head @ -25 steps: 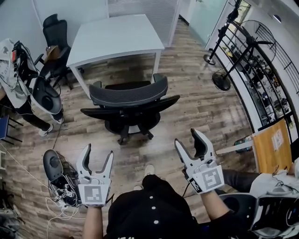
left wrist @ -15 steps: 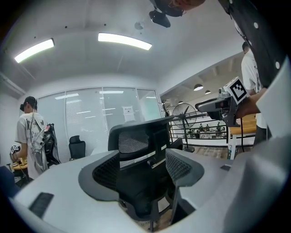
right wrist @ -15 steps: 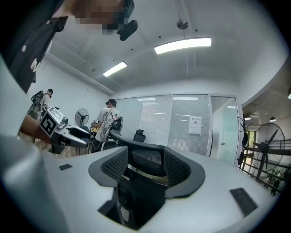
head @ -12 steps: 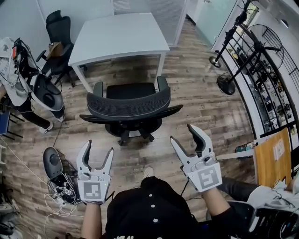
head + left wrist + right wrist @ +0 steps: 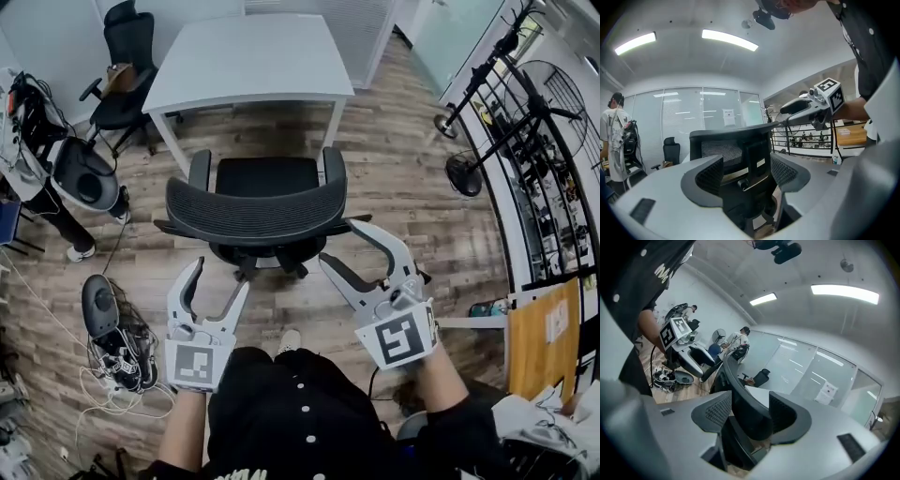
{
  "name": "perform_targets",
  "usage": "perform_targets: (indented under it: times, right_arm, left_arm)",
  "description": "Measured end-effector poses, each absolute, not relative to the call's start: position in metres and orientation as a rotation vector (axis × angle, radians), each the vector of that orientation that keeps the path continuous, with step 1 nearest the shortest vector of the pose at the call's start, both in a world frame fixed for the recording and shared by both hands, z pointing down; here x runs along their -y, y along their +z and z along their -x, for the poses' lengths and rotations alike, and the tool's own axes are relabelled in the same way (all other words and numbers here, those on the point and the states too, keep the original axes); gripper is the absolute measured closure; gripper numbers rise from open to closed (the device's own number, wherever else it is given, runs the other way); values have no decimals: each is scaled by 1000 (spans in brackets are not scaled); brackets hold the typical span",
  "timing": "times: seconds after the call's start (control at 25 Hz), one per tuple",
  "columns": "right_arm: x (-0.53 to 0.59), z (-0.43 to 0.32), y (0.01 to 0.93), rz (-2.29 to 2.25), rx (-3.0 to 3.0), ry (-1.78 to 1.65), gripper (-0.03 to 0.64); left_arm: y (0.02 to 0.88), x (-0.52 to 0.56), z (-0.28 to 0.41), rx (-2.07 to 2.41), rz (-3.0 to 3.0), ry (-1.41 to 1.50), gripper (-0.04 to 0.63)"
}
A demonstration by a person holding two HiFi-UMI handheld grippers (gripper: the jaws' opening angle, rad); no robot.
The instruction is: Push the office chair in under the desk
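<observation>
**Subject.** The black mesh-back office chair [image 5: 258, 211] stands on the wood-plank floor [image 5: 403, 169] at the centre of the head view. Its seat faces the white desk [image 5: 248, 56] at 12 o'clock and its backrest faces the person. The seat lies near the desk's front edge and is not under it.

**Left gripper** [image 5: 216, 279]. It is at 7 o'clock of the chair. The jaws stand wide apart and grip nothing. Its own view shows the backrest framed between the pads but beyond them, untouched.

**Right gripper** [image 5: 344, 242]. It is at 5 o'clock of the chair and rolled to one side. The jaws are wide, with the backrest's right edge standing between them. Neither pad presses on it.

**Markings.**
- Each gripper carries a cube with a square black-and-white marker [image 5: 401, 339] and no lettering.
- A paper notice [image 5: 727, 117] hangs on the glass partition. Its print is too small to read.
- White lettering on the person's black garment [image 5: 663, 272] is illegible.

**Surroundings.** A second black office chair [image 5: 127, 47] stands at 10 o'clock. A floor fan [image 5: 466, 173] stands at 3 o'clock.
</observation>
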State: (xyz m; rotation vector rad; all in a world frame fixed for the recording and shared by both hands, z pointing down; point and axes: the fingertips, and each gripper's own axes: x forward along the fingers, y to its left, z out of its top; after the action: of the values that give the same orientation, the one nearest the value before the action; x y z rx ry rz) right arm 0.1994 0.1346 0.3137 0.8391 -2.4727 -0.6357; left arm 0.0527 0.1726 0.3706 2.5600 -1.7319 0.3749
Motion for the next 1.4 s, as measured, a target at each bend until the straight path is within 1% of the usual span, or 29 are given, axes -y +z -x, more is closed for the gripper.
perform_targets:
  times: [0.28,0.68,0.76,0.8,0.84,0.92,1.4]
  right_arm:
    - [-126,-163,322,-611,2383,-800,356]
    - [-118,-145,346,-434,2267,-830,357]
    - [-116,-146,345,-444,2256,-844,387]
    - [-114,-147,344,-449,2253,-849,413]
    - [-113,-147,343,-449,2251,-852,420]
    - [-112,-146,343,-443,2245,-858,422]
    - [-105,-143,345,-426,2238,-859,426]
  left_arm:
    - [380,-156,-73,1650,-2587,349,276]
    - [387,-134,-87,1543,-2621,254,278]
    - [388,-131,-91,1527,-2627,242,278]
    - [388,-129,-92,1527,-2623,231,280]
    - [387,-128,-92,1532,-2615,217,288]
    - [387,-125,-92,1539,-2600,195,302]
    - [386,-117,-90,1539,-2591,154,299]
